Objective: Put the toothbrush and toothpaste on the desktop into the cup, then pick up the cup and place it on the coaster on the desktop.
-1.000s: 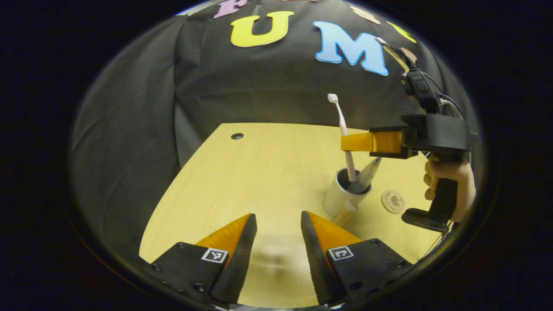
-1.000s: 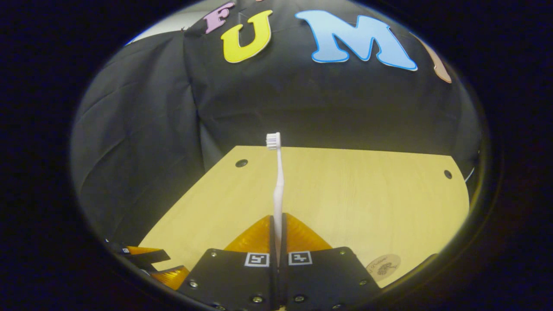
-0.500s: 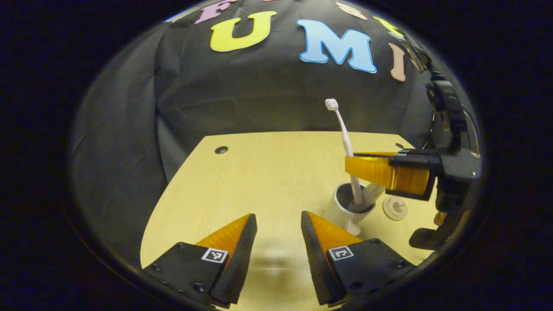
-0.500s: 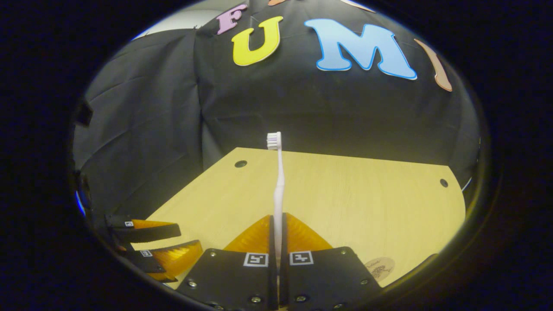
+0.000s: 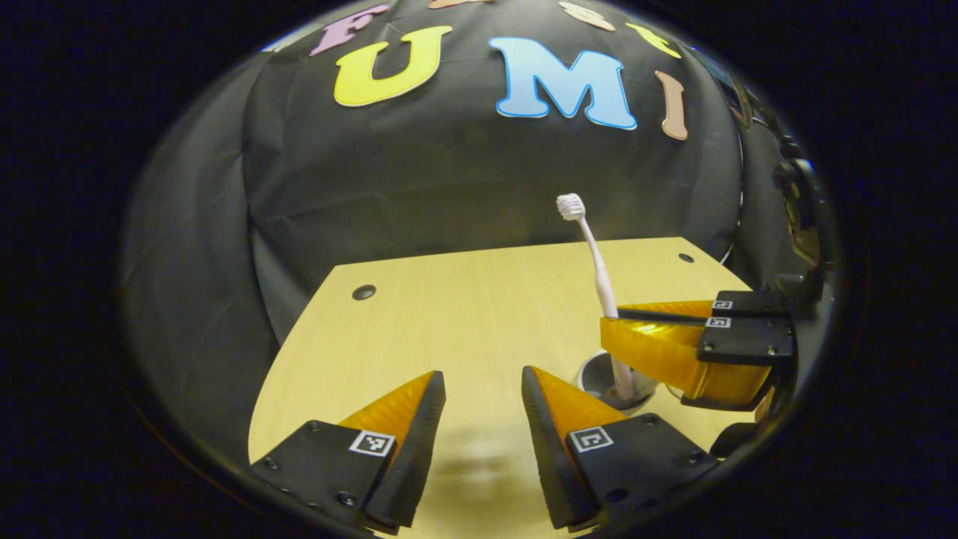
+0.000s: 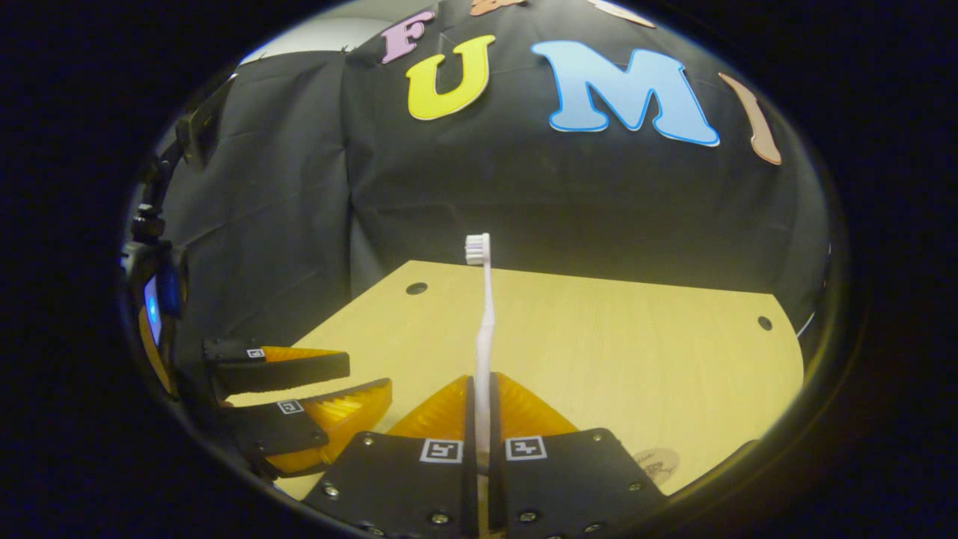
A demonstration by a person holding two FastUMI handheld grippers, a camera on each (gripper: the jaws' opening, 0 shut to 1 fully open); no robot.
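Your right gripper is clamped on the toothbrush: both orange fingers press flat against the white handle, which rises straight up between them with the bristle head at the top, seen against the black cloth wall. In the left gripper view that same gripper comes in from the right, its fingers closed around the lower part of the handle, and the brush leans a little with its head tilted to the left. Below the grip, the foot of the toothbrush goes down inside the white cup, which stands on the wooden desktop just beside and partly behind the right finger of your left gripper. Whether the toothpaste is in the cup you cannot tell from here, as the right gripper covers much of the rim. Your left gripper holds nothing; its fingers stand wide apart over bare wood, and the right gripper view shows them parted in the same way at the lower left. The round coaster lies flat on the desktop at the lower right of the right gripper view, partly hidden by that gripper's black body and apart from the cup.
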